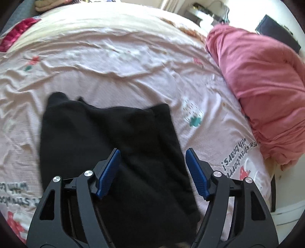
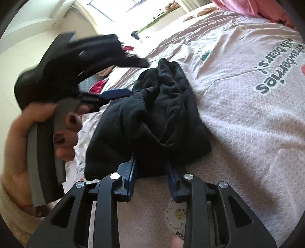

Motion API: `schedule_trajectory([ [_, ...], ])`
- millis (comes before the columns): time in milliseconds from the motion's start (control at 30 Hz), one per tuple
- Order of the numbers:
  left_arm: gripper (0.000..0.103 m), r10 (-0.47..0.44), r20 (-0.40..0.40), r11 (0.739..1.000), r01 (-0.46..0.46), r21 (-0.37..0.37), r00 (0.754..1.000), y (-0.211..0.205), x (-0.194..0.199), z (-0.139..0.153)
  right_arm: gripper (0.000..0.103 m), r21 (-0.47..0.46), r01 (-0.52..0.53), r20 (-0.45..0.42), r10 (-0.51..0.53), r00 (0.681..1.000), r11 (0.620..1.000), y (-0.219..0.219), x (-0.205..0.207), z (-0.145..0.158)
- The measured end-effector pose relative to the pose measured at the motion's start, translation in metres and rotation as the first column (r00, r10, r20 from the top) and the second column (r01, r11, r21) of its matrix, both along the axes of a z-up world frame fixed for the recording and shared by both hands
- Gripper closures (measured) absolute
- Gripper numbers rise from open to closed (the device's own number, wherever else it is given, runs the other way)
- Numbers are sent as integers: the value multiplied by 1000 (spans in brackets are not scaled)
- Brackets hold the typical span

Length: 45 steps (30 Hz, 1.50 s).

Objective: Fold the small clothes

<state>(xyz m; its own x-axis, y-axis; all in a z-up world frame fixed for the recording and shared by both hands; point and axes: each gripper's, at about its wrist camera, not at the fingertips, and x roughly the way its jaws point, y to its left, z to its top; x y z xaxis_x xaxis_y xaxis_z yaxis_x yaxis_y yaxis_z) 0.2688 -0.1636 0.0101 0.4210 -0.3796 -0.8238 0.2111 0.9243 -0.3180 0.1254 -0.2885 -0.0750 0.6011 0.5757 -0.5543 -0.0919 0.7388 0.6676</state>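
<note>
Lying half-hidden behind the left gripper (image 1: 153, 154); black garment (image 1: 106, 137), folds indistinct.

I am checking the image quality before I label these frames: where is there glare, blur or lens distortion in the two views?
Left wrist view: glare burns out the top right corner, the bed sheet bows with fisheye curvature, and the black garment has softly smeared edges. Right wrist view: the window is overexposed, the left gripper is motion-blurred, and the garment's folds stay fairly sharp.
</note>
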Motion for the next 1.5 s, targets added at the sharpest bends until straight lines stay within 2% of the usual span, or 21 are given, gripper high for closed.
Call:
schedule_trajectory([
  [33, 39, 15, 26, 1000, -15, 10, 1000, 12, -4, 3, 67, 10, -16, -5, 16, 1000, 1000, -1, 2, 2],
  [100, 38, 36, 62, 999, -38, 32, 997, 31, -10, 7, 54, 13, -62, -13, 62, 998, 998, -6, 16, 8],
  [267, 38, 105, 119, 991, -114, 73, 987, 78, -29, 1, 41, -5, -113, -35, 113, 993, 994, -13, 54, 17],
  [333, 38, 110, 129, 988, -123, 96, 985, 86, -35, -5, 41, -10, -145, -59, 144, 988, 989, -12, 75, 14],
  [500, 37, 98, 130, 985, -115, 127, 987, 92, -45, -22, 39, 65, -208, -100, 214, 972, 976, -14, 96, 12],
  [633, 34, 98, 127, 987, -113, 117, 987, 92, -48, -26, 39, 31, -231, -101, 233, 967, 972, -13, 109, 18],
  [667, 34, 100, 126, 987, -115, 115, 987, 92, -48, -26, 41, 22, -231, -102, 232, 967, 973, -10, 114, 21],
  [700, 34, 100, 126, 987, -114, 111, 987, 92, -48, -26, 47, 3, -233, -99, 232, 968, 973, -9, 118, 22],
  [733, 34, 99, 126, 988, -113, 108, 987, 91, -48, -25, 56, -40, -236, -87, 232, 969, 971, -7, 124, 21],
  [767, 34, 98, 126, 988, -111, 106, 987, 90, -48, -26, 81, -73, -238, -81, 232, 969, 968, -4, 128, 21],
  [800, 34, 92, 124, 990, -105, 99, 988, 89, -48, -25, 82, -105, -246, -66, 240, 969, 964, -2, 127, 21],
  [867, 34, 84, 118, 993, -92, 71, 990, 86, -49, -24, 85, -122, -244, -44, 240, 970, 962, -2, 127, 24],
  [1000, 32, 64, 136, 994, -75, 77, 989, 77, -54, -22, 86, -178, -230, 56, 243, 968, 957, -8, 120, 41],
  [1100, 32, 65, 120, 995, -74, 69, 991, 76, -55, -26, 86, -252, -217, 17, 229, 973, 943, -4, 121, 25],
  [1233, 31, 55, 120, 995, -64, 73, 991, 73, -58, -27, 85, -181, -198, -19, 197, 980, 963, -14, 123, 14],
  [1500, 31, 47, 103, 996, -53, 65, 994, 77, -60, -27, 81, -236, -189, -8, 192, 981, 953, -8, 118, 17],
])
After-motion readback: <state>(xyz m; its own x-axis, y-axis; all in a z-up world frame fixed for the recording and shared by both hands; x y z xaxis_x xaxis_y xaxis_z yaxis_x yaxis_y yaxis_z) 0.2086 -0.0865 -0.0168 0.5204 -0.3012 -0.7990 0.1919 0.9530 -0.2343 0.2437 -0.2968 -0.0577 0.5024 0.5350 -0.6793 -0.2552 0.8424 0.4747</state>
